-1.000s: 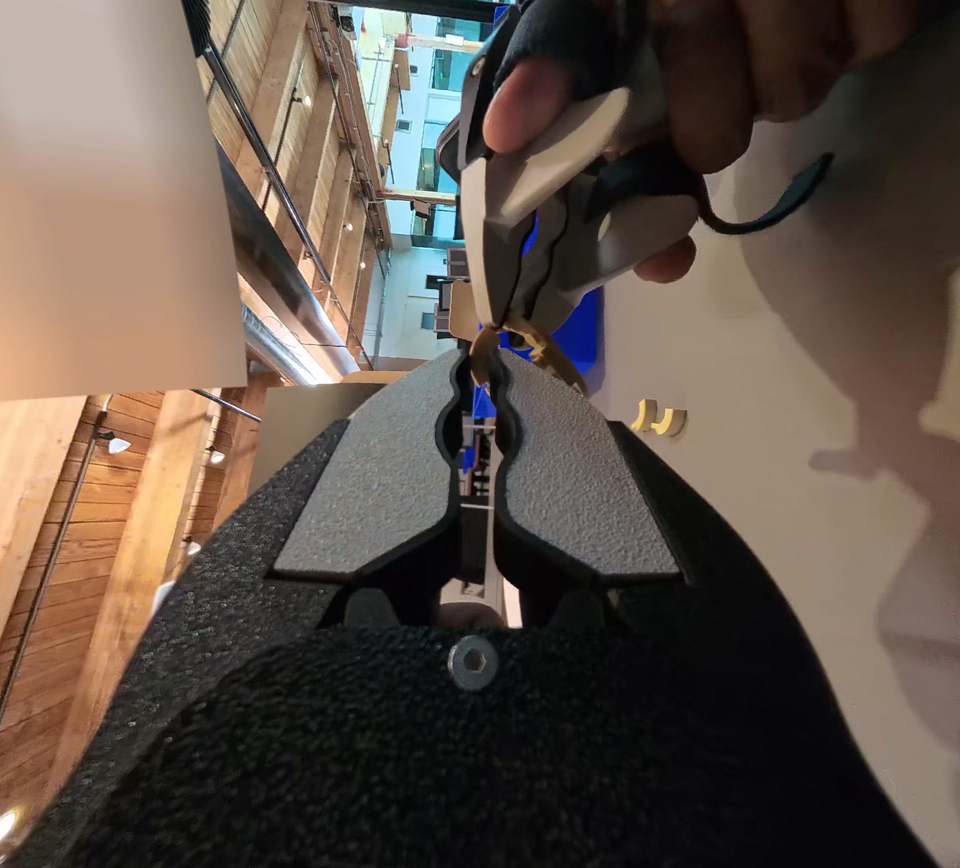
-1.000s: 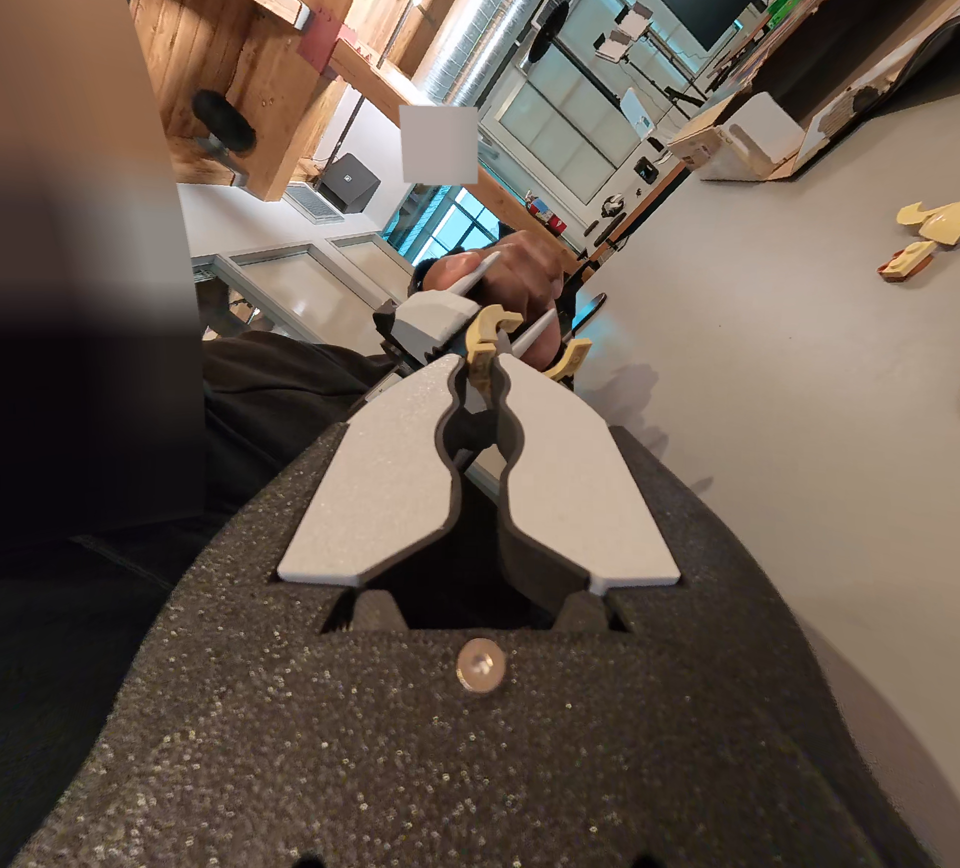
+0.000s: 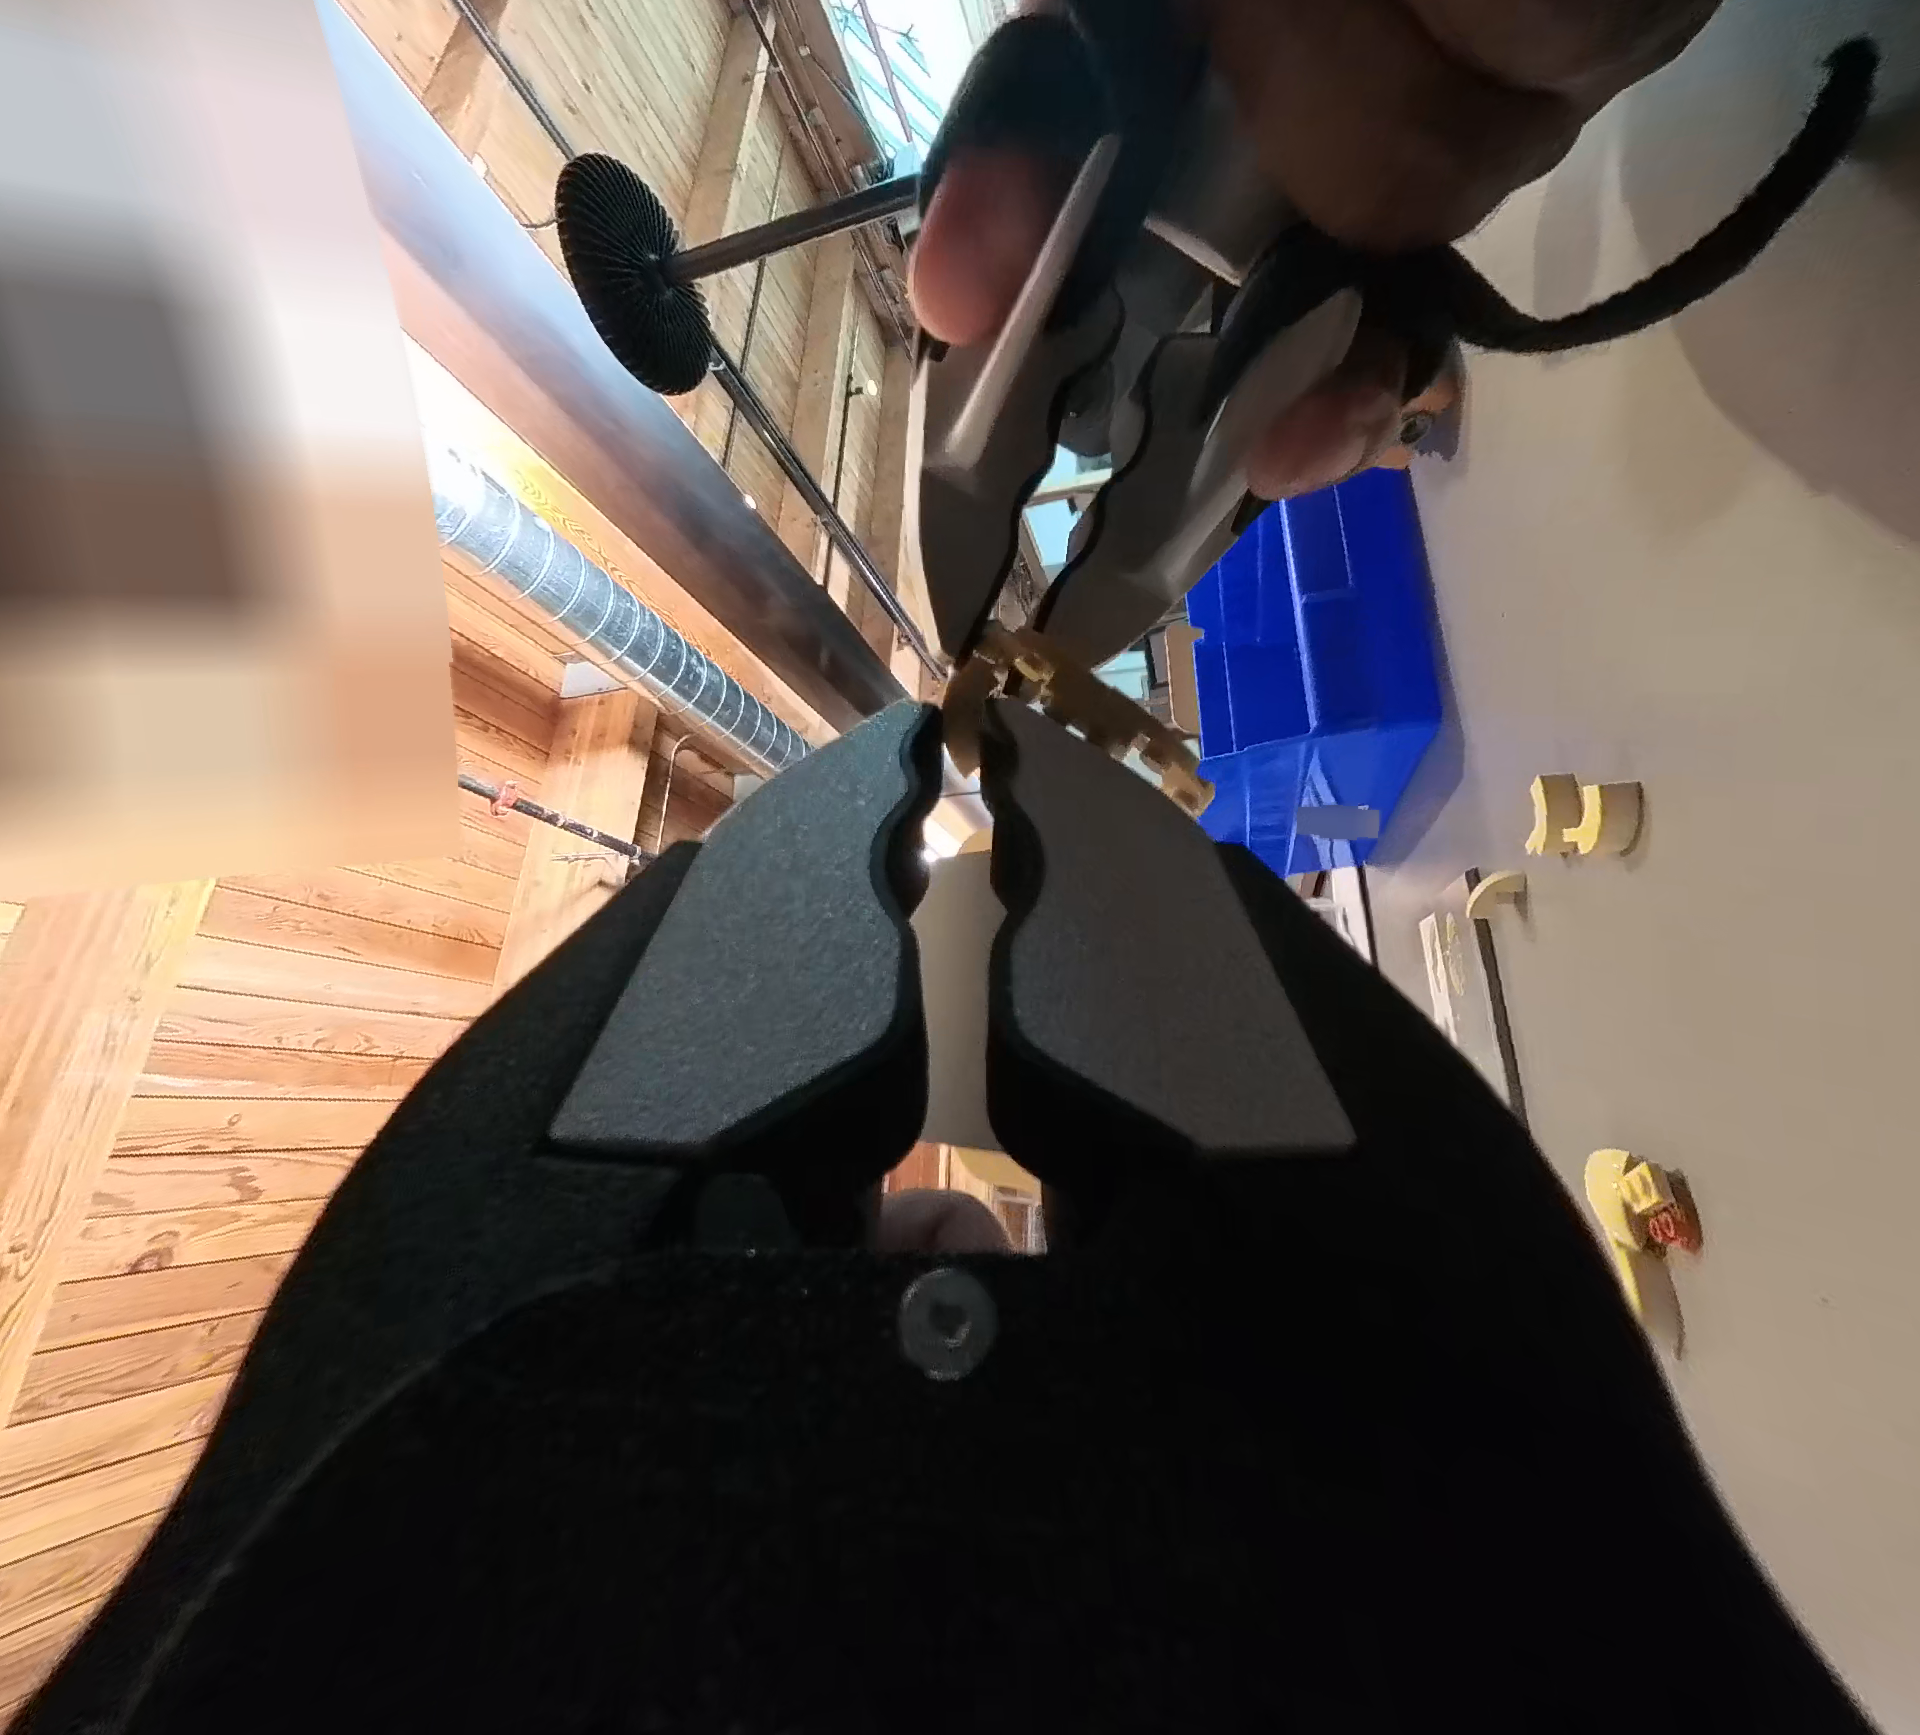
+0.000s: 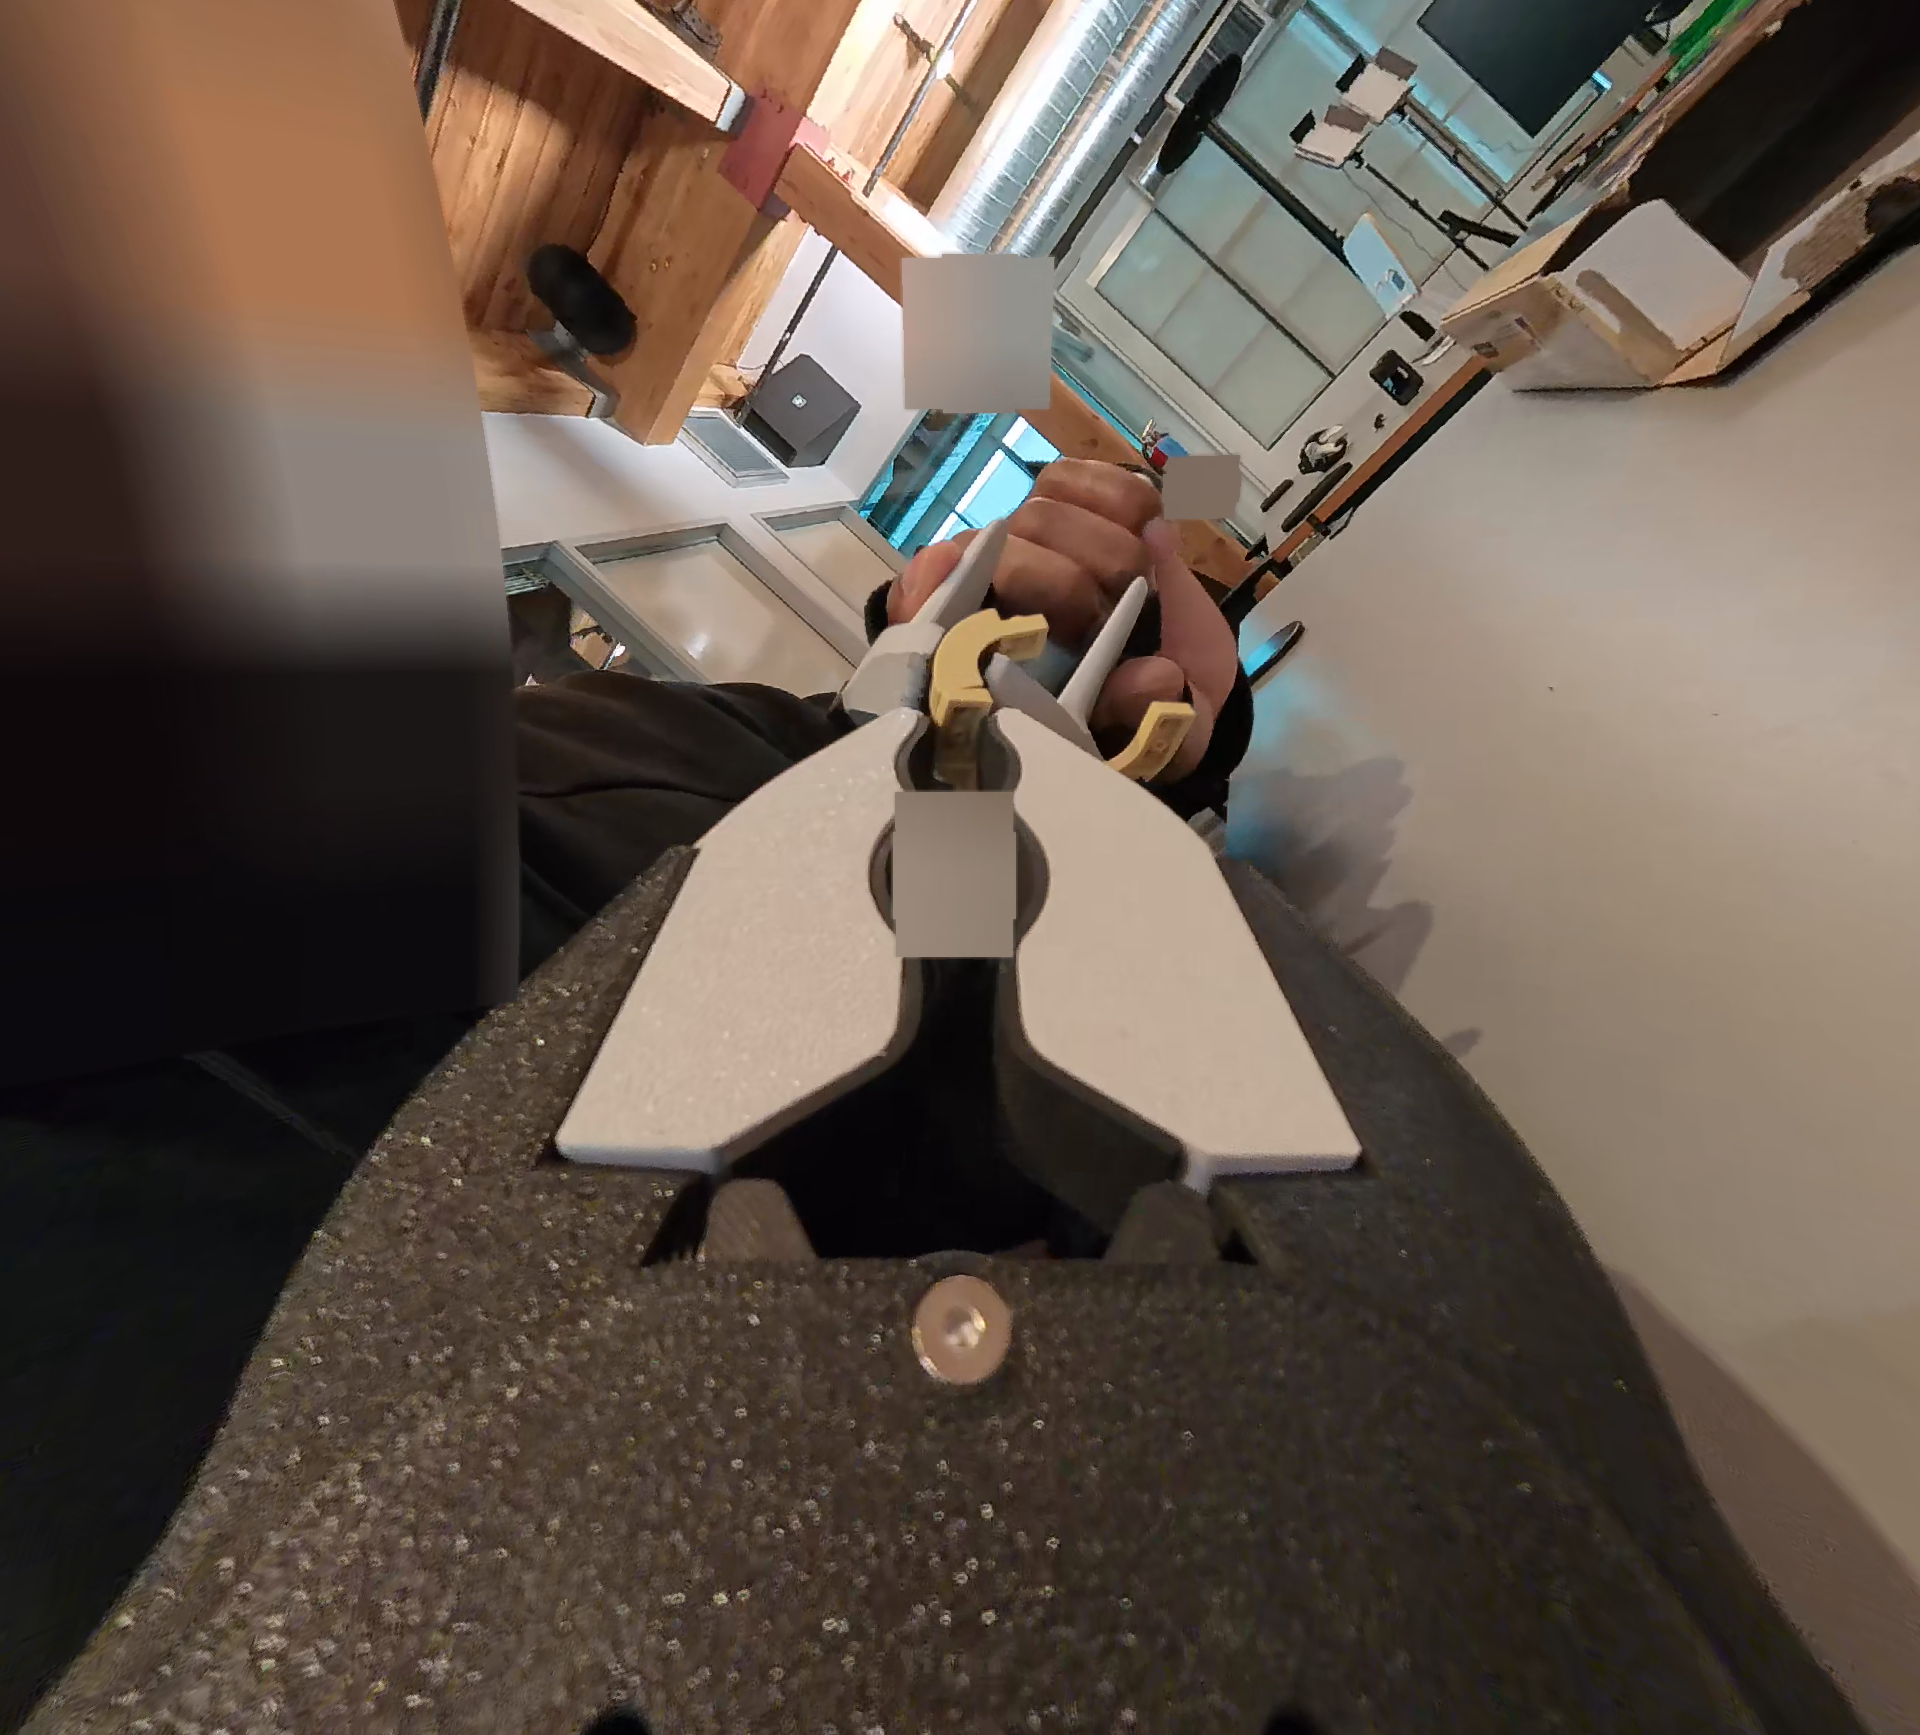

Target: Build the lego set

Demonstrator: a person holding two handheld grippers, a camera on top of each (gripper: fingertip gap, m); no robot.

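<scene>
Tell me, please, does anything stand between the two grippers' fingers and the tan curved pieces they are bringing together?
Nothing visible does. The left gripper is already closed on one tan curved piece, and the right gripper on another tan curved piece. The two pieces meet in the air, above the grey table.

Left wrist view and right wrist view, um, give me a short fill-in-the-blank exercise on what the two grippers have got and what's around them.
1. Each gripper pinches a curved piece coloured ____.
2. In the left wrist view, the bin behind the left gripper is ____.
3. The right gripper has fingers coloured ____.
4. Spare curved pieces lie on the ____.

Missing words: tan; blue; white; table
</scene>
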